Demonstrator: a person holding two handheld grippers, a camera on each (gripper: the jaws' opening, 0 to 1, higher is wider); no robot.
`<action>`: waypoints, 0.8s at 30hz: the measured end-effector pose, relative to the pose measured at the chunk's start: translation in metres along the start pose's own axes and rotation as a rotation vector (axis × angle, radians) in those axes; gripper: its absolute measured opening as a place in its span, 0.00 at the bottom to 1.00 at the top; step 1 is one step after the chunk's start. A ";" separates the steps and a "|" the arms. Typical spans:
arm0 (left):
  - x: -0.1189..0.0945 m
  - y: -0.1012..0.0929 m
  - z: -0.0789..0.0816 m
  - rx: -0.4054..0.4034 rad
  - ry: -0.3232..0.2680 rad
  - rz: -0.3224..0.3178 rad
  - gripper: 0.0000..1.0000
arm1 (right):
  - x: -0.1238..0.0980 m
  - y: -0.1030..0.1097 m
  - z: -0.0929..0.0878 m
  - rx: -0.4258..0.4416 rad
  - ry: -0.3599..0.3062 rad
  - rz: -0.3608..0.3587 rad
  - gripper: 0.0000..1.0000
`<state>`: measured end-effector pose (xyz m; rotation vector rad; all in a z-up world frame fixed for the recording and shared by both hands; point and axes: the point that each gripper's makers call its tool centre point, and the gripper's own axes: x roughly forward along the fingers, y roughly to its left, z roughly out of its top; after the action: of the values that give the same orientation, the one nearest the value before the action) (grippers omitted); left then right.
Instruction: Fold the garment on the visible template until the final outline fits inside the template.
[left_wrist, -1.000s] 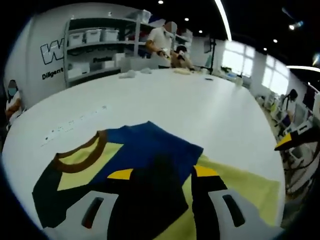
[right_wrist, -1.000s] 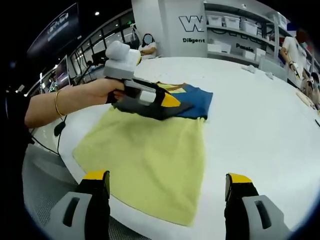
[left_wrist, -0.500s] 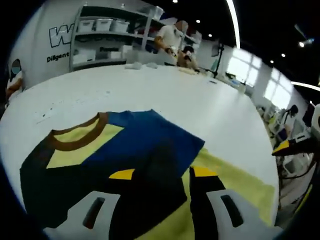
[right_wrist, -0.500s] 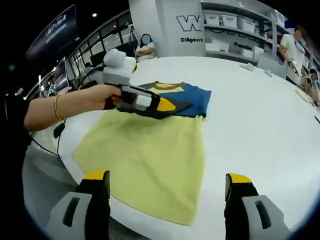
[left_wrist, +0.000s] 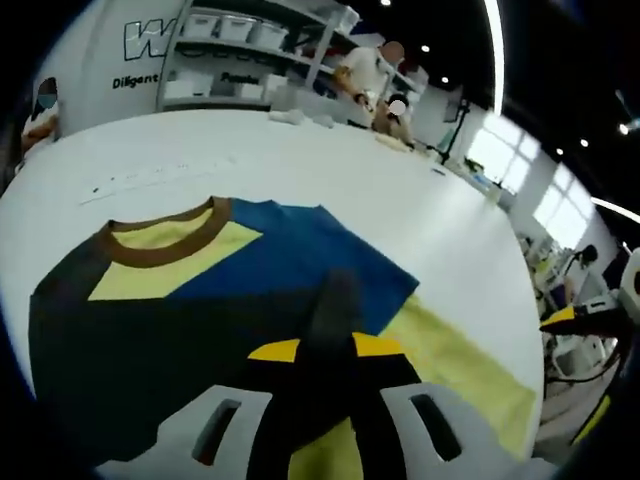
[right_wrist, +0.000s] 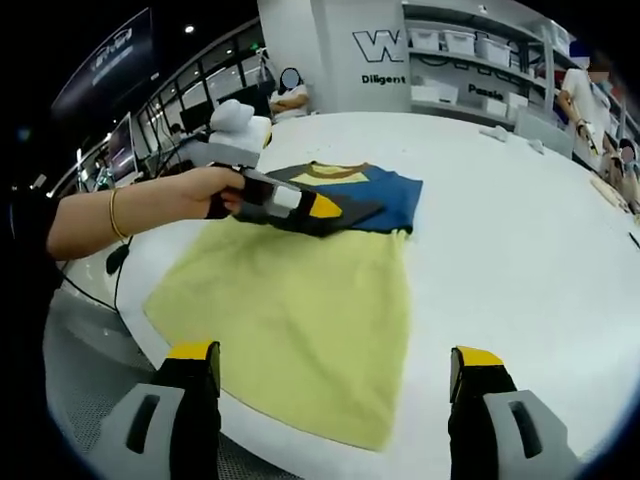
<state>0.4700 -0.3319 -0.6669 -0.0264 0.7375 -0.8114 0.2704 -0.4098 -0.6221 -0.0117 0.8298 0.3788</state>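
A T-shirt (left_wrist: 300, 255) lies flat on the white table: yellow body (right_wrist: 300, 310), blue and black shoulders, brown collar (left_wrist: 160, 245). My left gripper (left_wrist: 325, 348) is shut on a raised ridge of dark fabric near the black sleeve, its yellow tips close together. In the right gripper view a hand holds that left gripper (right_wrist: 300, 205) low over the shirt's upper part. My right gripper (right_wrist: 335, 355) stands open, jaws wide apart above the shirt's lower hem, nothing between them. Its yellow tip (left_wrist: 570, 318) pokes in at the right of the left gripper view.
The round white table (right_wrist: 520, 250) stretches far beyond the shirt, with faint marks (left_wrist: 160, 175) past the collar. Its near edge (right_wrist: 110, 290) runs close to the shirt's left side. Shelves with boxes (left_wrist: 250, 40) and people (left_wrist: 375, 75) stand at the far side.
My left gripper's jaws have come together on a fold of dark fabric, and it has dropped lower over the shirt. The right gripper has stayed where it was.
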 end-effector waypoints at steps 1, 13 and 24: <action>0.000 0.001 -0.001 0.001 0.002 0.001 0.07 | 0.000 0.000 0.000 -0.001 0.001 0.000 0.94; -0.001 -0.015 0.007 0.040 -0.023 -0.050 0.00 | 0.001 0.002 -0.001 0.000 0.001 0.004 0.94; 0.001 -0.060 0.014 0.096 -0.056 -0.161 0.00 | 0.001 0.003 -0.003 0.000 0.004 0.008 0.94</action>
<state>0.4404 -0.3778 -0.6393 -0.0218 0.6487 -0.9954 0.2682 -0.4074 -0.6241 -0.0095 0.8342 0.3860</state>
